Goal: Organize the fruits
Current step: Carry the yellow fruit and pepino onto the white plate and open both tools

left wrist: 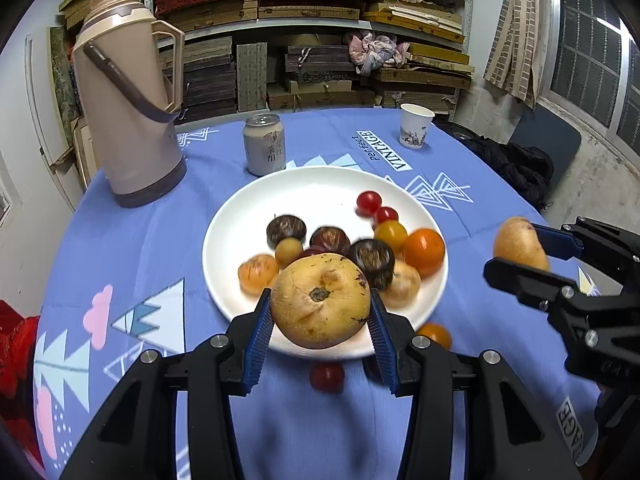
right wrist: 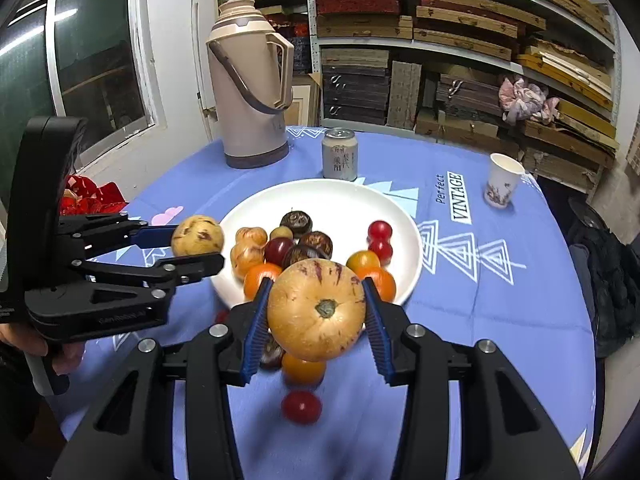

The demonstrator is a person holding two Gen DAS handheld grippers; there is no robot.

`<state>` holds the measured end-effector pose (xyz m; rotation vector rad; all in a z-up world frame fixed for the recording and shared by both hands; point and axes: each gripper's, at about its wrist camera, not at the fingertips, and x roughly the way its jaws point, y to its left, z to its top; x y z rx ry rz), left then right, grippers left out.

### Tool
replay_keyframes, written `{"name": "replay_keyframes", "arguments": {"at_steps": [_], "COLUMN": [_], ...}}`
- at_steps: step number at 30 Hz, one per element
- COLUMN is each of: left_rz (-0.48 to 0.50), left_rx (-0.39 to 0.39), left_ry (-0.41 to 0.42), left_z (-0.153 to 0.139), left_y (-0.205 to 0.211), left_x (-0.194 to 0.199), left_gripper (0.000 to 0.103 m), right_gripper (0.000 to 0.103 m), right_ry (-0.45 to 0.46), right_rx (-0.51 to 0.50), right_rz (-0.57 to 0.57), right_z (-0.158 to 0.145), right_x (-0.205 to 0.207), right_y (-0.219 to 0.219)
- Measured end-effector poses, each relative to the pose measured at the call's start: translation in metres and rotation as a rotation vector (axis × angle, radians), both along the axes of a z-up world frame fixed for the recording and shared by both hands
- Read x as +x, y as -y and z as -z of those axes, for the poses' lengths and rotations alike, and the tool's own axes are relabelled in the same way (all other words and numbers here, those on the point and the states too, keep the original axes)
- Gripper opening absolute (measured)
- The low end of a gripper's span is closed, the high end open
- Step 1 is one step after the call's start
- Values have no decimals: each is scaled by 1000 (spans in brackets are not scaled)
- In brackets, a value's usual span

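Left gripper [left wrist: 321, 320] pinching brownish-yellow round fruit [left wrist: 320, 300], right gripper [right wrist: 316, 316] clamped on purple-streaked yellow round fruit [right wrist: 316, 310], both above white round plate [left wrist: 240, 216] holding small fruits.

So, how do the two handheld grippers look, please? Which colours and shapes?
Both are alike. The left gripper and the right gripper have black plastic frames with triangular cut-outs and round silver bolts. Their fingers carry blue ribbed pads. Seen from the right wrist, the left gripper has a tall black handle block with small pale lettering, too small to read. No cables show.
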<state>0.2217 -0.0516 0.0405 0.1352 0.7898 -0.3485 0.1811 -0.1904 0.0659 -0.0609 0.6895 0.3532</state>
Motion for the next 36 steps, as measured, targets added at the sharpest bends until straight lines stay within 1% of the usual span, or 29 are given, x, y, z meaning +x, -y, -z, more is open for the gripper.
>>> {"name": "replay_keyframes", "arguments": {"at_steps": [5,8,17,22,27,29,31,34,36], "left_rz": [-14,-27,-94,-113,-131,-140,-159,-157,-156], "left_rx": [-5,-3,4,1,-12,0,10,9,12], "left_ry": [-18,-41,-107,-130,-124,-113,-106,-86,-79], "left_z": [3,10,31,40,40,40,40,37,35], "left_y": [4,5,3,0,-2,-1,-2,-4,-4], "left_x": [27,41,85,95,96,96,95,90,87], "left_gripper": [47,47,46,46,47,51,64,73,78], "right_gripper": [43,43,43,43,44,44,45,46,54], "right_ry": [-26,-50,-124,-154,-169,-169,-150,-136,-125], "right_rx": [3,14,45,64,85,93,84,102,109], "right_rz": [-13,-19,25,58,72,79,99,103,110], "right_z": [3,9,38,52,59,60,60,57,54], "right_x": [36,56,114,130,137,138,137,131,126], "right_y": [-7,-12,-19,-14,-12,-11,-8,-2,2]}}
